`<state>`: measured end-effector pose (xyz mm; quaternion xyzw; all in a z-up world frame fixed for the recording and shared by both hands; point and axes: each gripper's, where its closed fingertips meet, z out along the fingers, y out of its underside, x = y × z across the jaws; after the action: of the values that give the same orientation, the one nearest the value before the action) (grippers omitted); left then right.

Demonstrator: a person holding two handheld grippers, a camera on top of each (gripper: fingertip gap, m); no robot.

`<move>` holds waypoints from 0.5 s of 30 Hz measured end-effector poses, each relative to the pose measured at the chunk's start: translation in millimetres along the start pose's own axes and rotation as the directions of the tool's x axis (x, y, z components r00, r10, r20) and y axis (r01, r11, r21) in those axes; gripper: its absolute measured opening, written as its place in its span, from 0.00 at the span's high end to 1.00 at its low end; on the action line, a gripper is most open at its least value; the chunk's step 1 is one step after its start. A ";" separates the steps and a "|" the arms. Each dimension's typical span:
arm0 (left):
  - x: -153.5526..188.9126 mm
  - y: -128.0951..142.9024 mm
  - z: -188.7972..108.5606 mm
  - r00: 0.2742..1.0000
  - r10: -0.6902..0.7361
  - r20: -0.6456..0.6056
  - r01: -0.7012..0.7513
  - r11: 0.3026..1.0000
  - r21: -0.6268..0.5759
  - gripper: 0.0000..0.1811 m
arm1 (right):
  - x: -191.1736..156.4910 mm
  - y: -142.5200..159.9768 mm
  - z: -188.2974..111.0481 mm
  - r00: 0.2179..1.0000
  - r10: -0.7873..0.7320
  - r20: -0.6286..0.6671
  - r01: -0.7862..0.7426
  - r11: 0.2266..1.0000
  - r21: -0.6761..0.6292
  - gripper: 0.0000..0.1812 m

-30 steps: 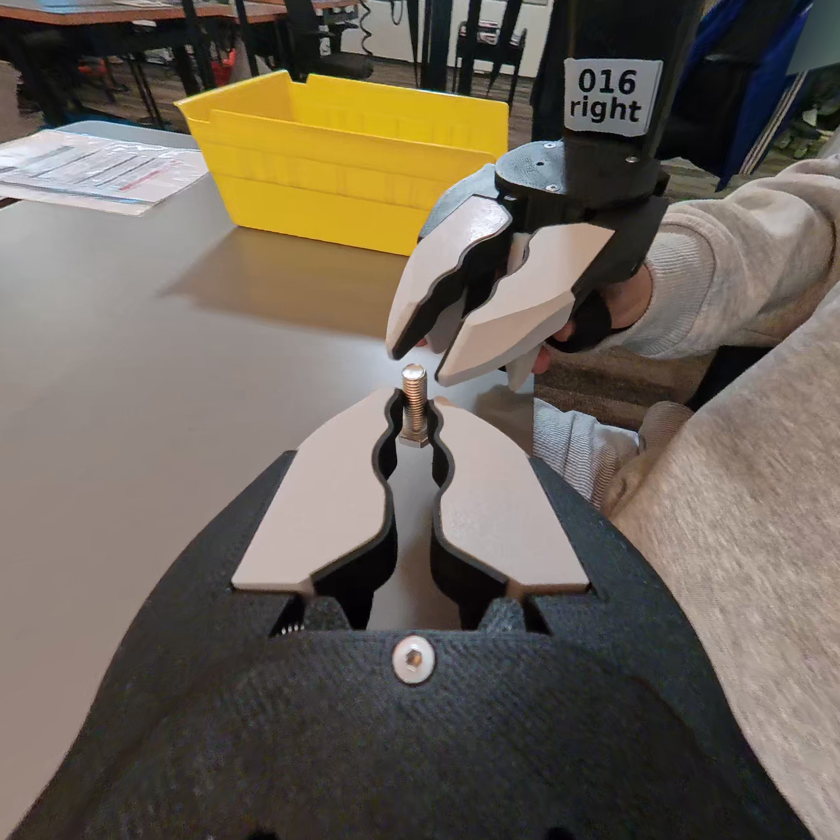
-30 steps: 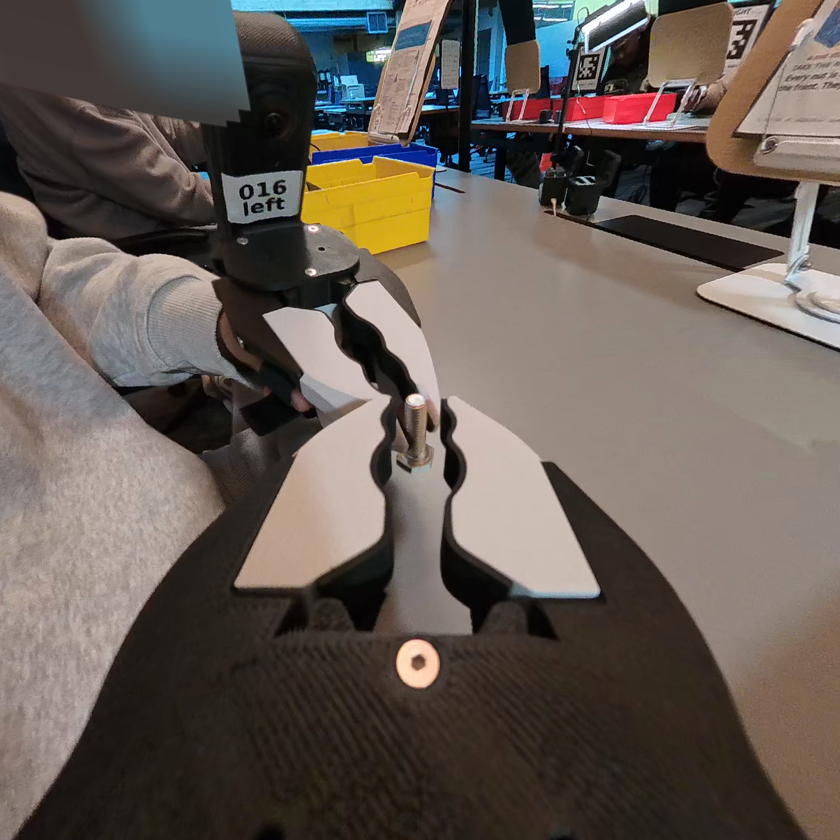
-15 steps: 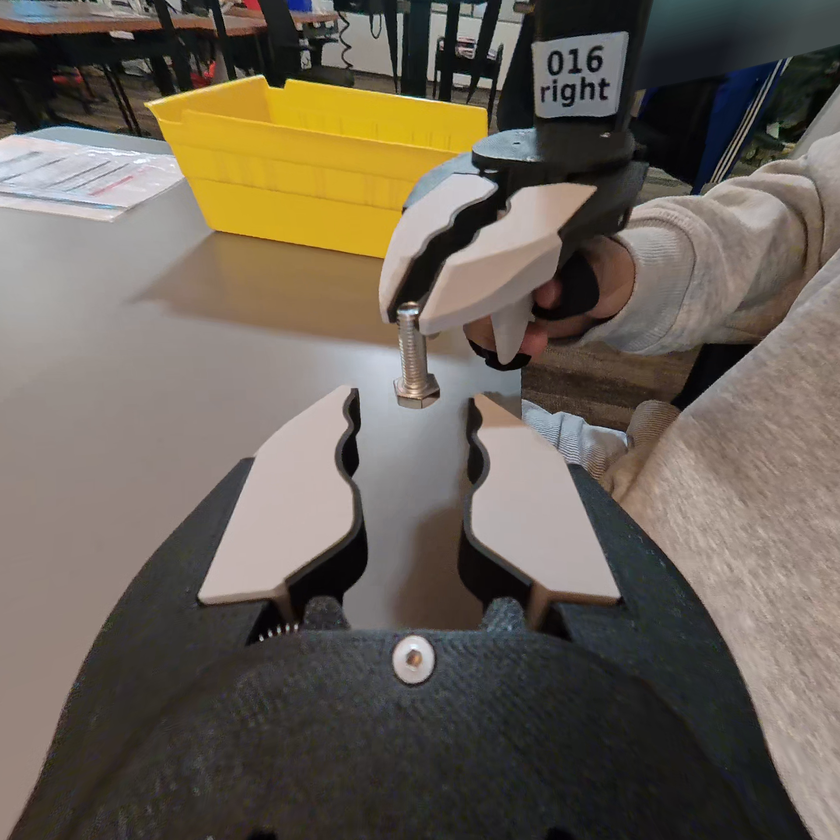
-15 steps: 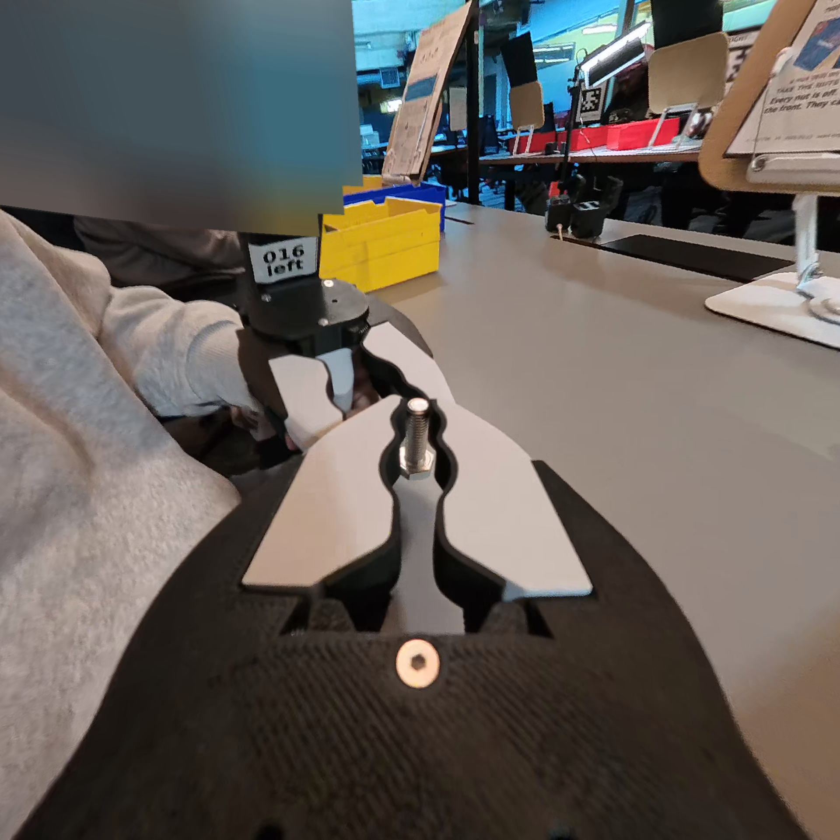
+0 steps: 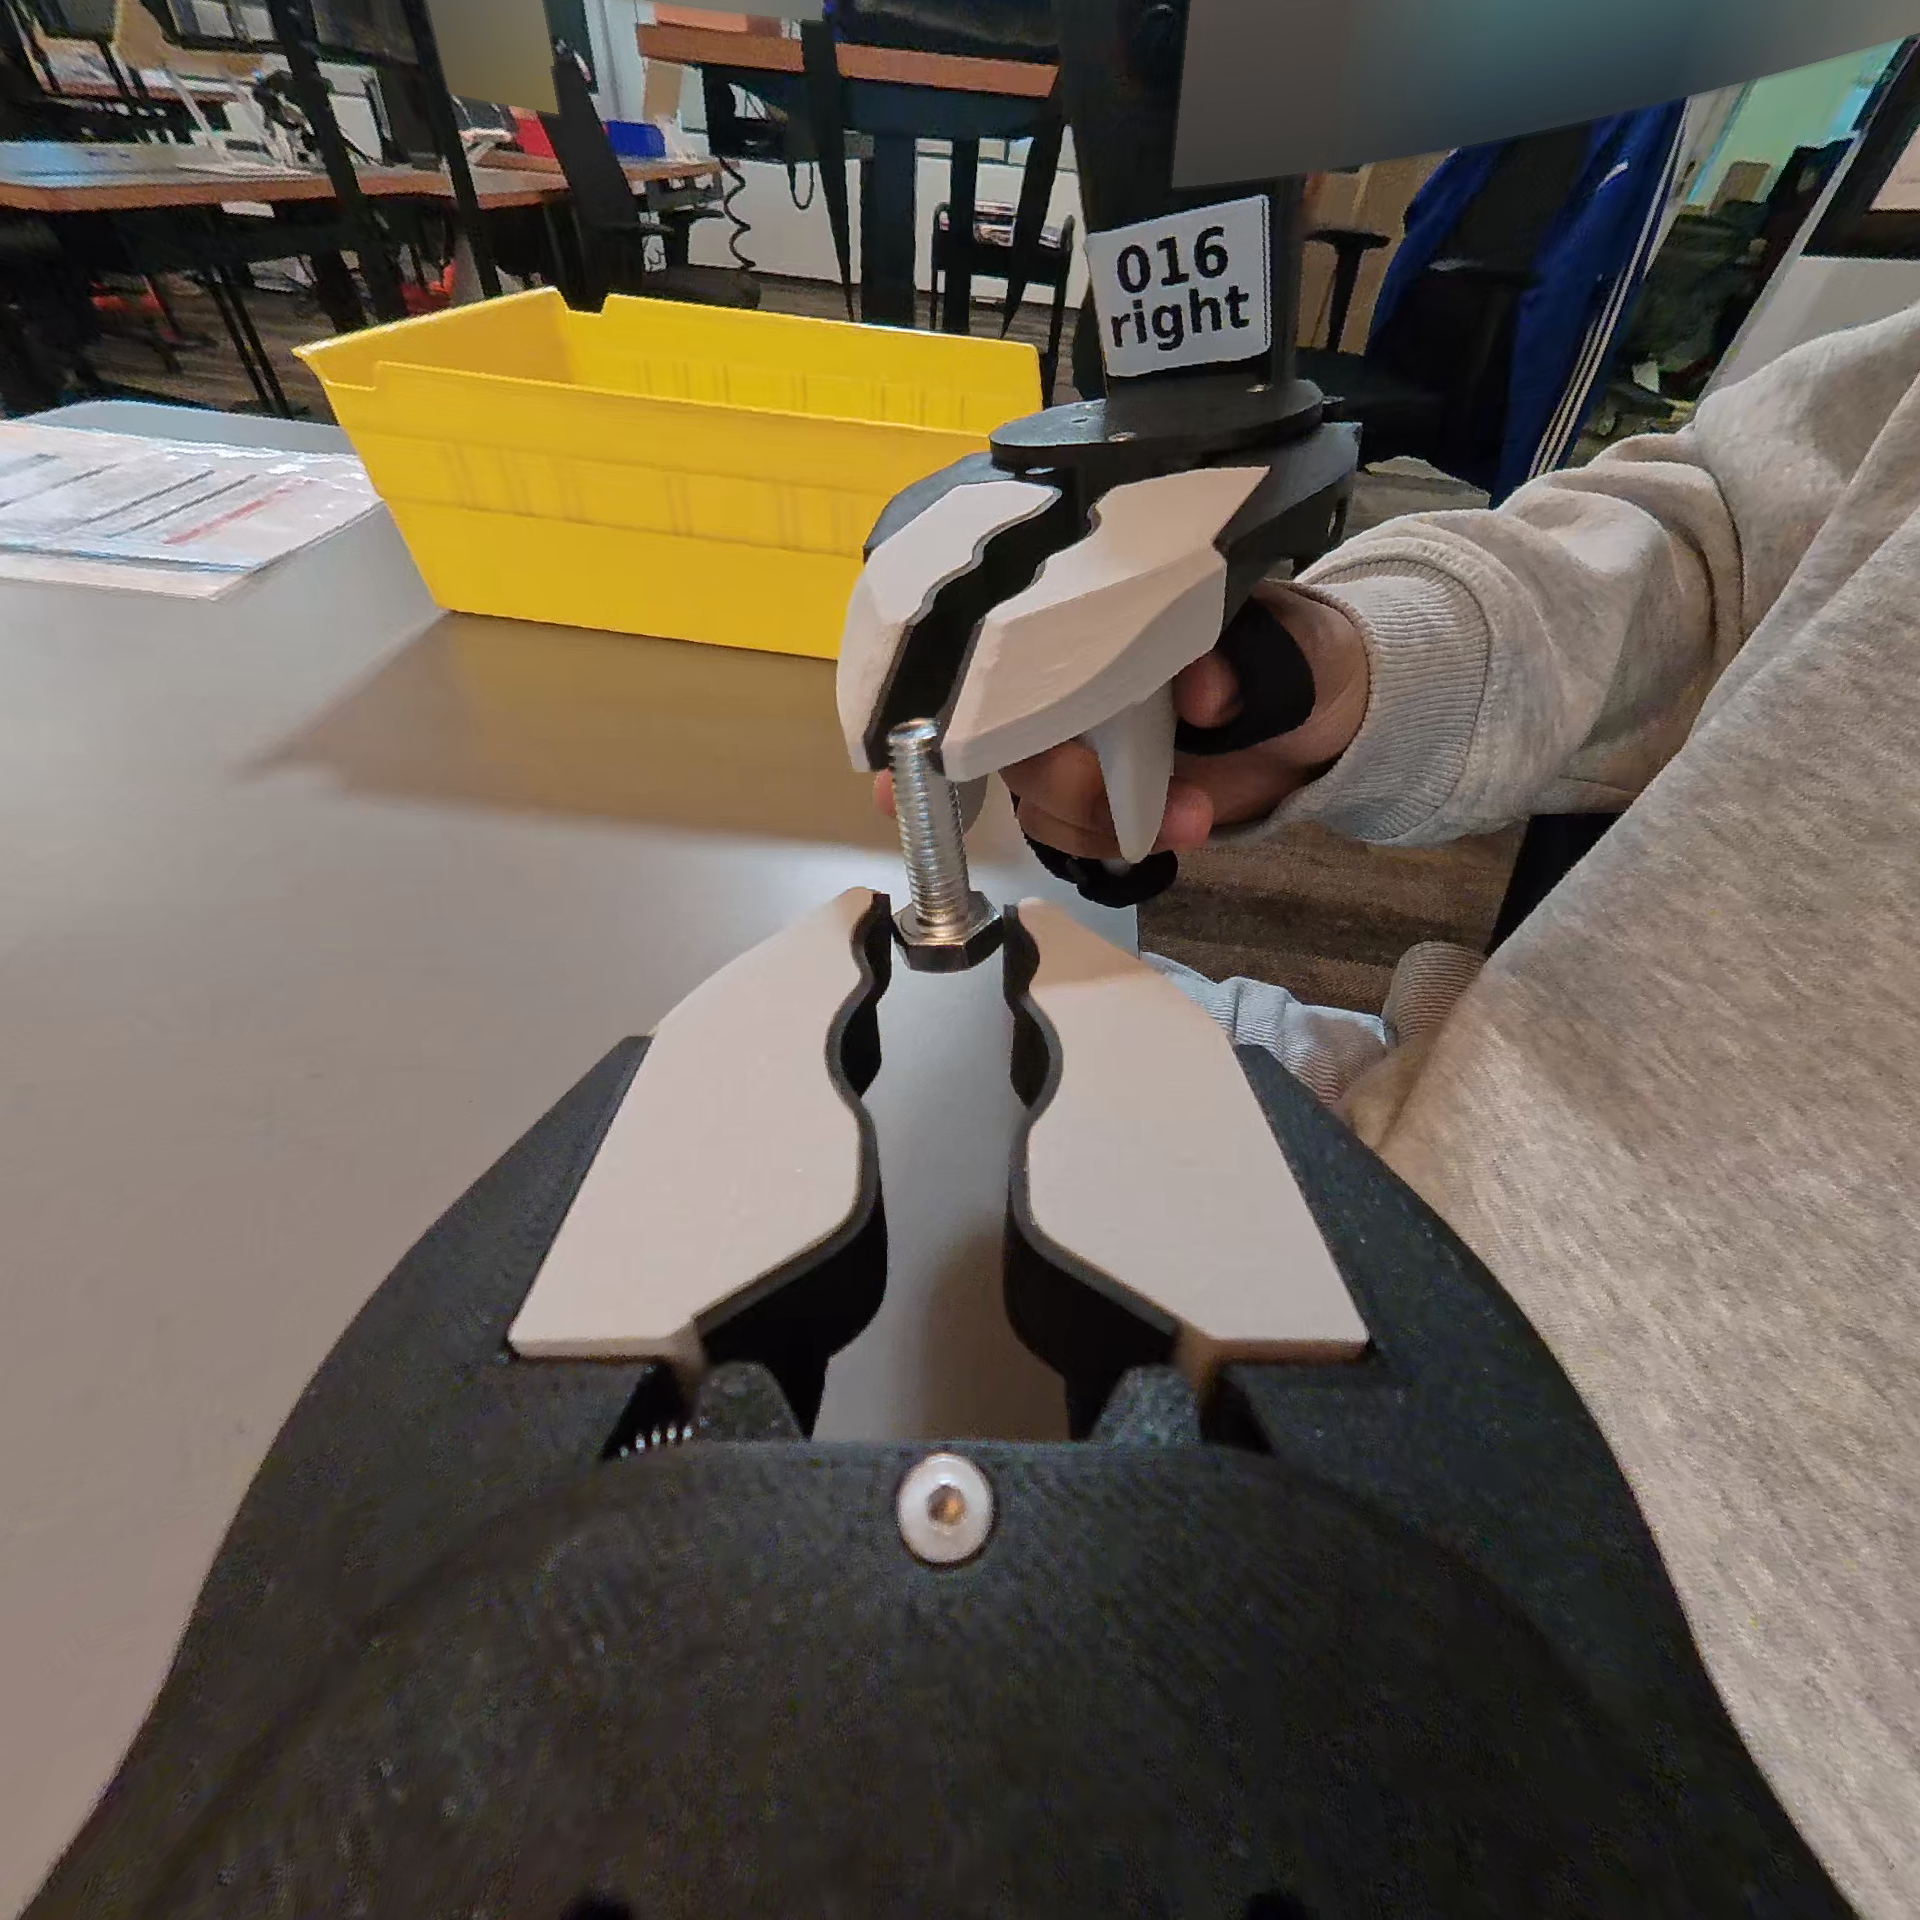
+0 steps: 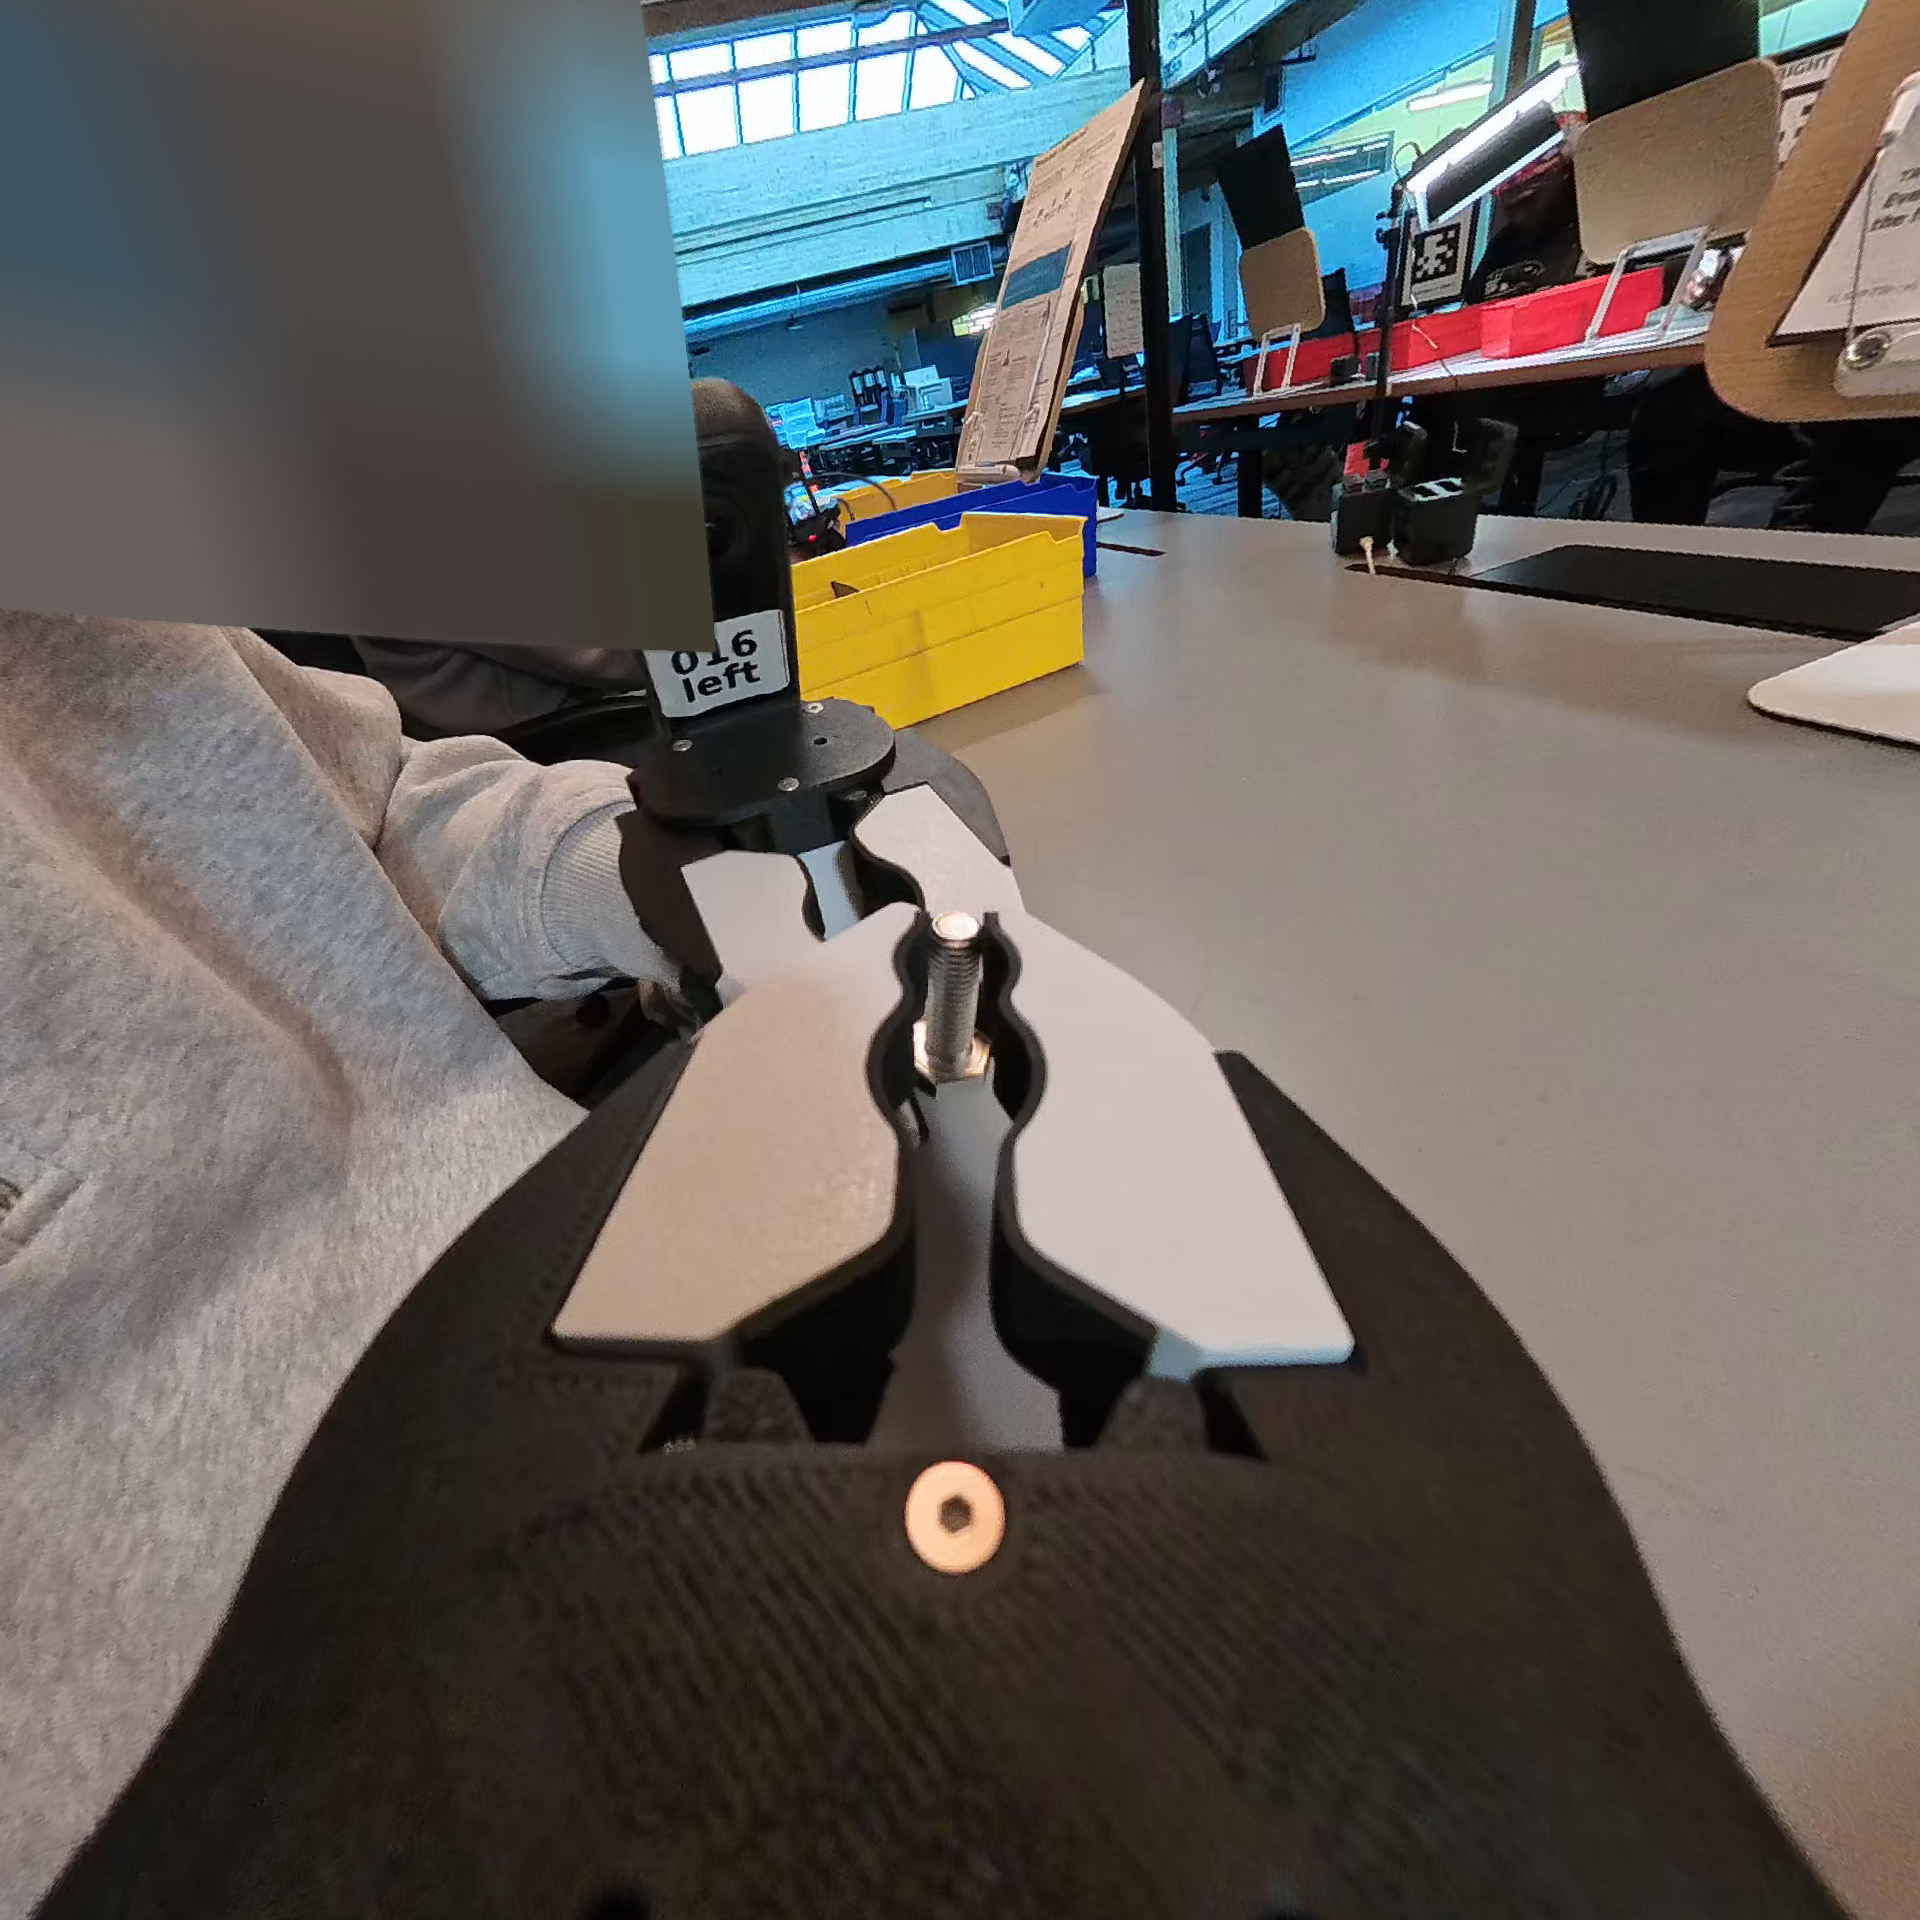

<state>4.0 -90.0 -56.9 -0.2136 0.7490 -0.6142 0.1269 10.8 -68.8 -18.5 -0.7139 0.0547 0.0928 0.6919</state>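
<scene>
The right gripper (image 5: 902, 727) clamps the threaded tip of an upright silver steel bolt (image 5: 932, 831); the left gripper (image 5: 948, 930) pinches its hexagonal nut (image 5: 948, 940) above the grey desk (image 5: 312, 935).

Two grippers (image 5: 948, 920) (image 5: 909, 743), one bolt (image 5: 932, 831), one yellow bin (image 5: 665, 468).

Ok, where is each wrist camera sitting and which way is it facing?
Left wrist view: on the left gripper, facing the yellow bin across the table; shows its fingers, the right gripper, a grey sleeve.
Right wrist view: on the right gripper, facing back at the left gripper; shows its fingers, a grey sleeve.
Shared: the bolt, both grippers.
</scene>
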 end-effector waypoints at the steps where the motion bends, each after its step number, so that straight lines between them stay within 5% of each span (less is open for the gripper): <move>1: -0.4 -0.2 -0.2 1.000 -0.004 0.001 0.004 1.000 0.002 0.88 | 0.4 -0.2 -0.2 1.000 -0.001 -0.003 0.001 1.000 0.002 0.95; 15: -5.4 -2.3 -2.9 0.999 -0.029 0.014 0.029 0.999 0.023 0.89 | 2.4 -4.4 -1.8 0.999 -0.024 -0.030 0.025 0.999 0.028 0.93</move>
<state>7.8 -85.3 -54.5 -0.2274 0.7380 -0.6228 0.1259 14.2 -70.3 -14.7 -0.7060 0.0575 0.0730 0.7021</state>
